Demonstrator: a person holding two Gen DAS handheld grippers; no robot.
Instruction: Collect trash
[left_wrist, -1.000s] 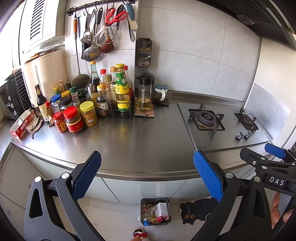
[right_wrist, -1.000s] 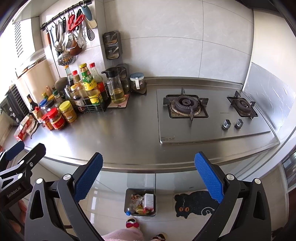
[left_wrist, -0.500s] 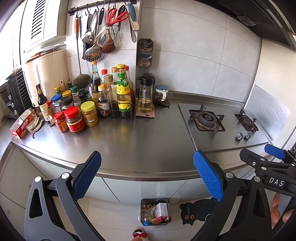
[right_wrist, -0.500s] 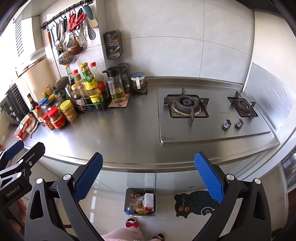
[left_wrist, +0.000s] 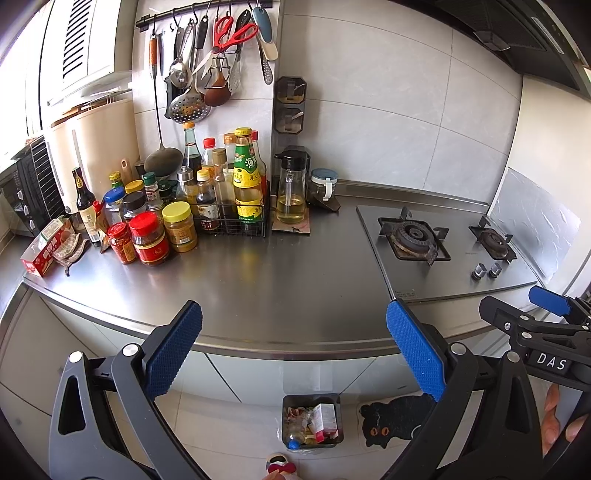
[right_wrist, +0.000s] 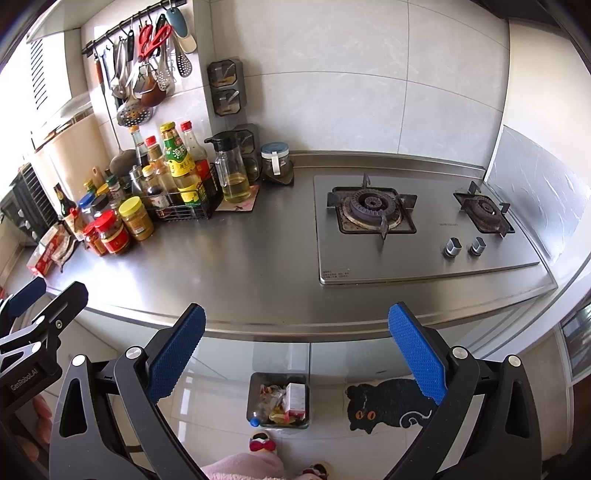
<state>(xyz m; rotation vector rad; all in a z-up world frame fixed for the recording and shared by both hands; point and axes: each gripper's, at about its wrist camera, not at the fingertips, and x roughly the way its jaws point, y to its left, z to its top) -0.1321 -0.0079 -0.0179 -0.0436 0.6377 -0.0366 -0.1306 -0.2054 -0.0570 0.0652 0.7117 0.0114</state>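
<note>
A small grey trash bin (left_wrist: 311, 421) stands on the floor below the steel counter (left_wrist: 280, 280), filled with wrappers, a carton and a bottle; it also shows in the right wrist view (right_wrist: 279, 400). My left gripper (left_wrist: 293, 350) is open and empty, held in front of the counter's edge above the bin. My right gripper (right_wrist: 295, 349) is open and empty at the same height, to the right of the left one. A red carton (left_wrist: 42, 251) and a crumpled wrapper (left_wrist: 70, 247) lie at the counter's left end.
Jars and sauce bottles (left_wrist: 177, 218) crowd the counter's back left, with a wire basket (left_wrist: 232, 218) and an oil jug (left_wrist: 291, 188). A two-burner gas hob (left_wrist: 443, 243) fills the right. A black cat mat (left_wrist: 391, 421) lies on the floor right of the bin.
</note>
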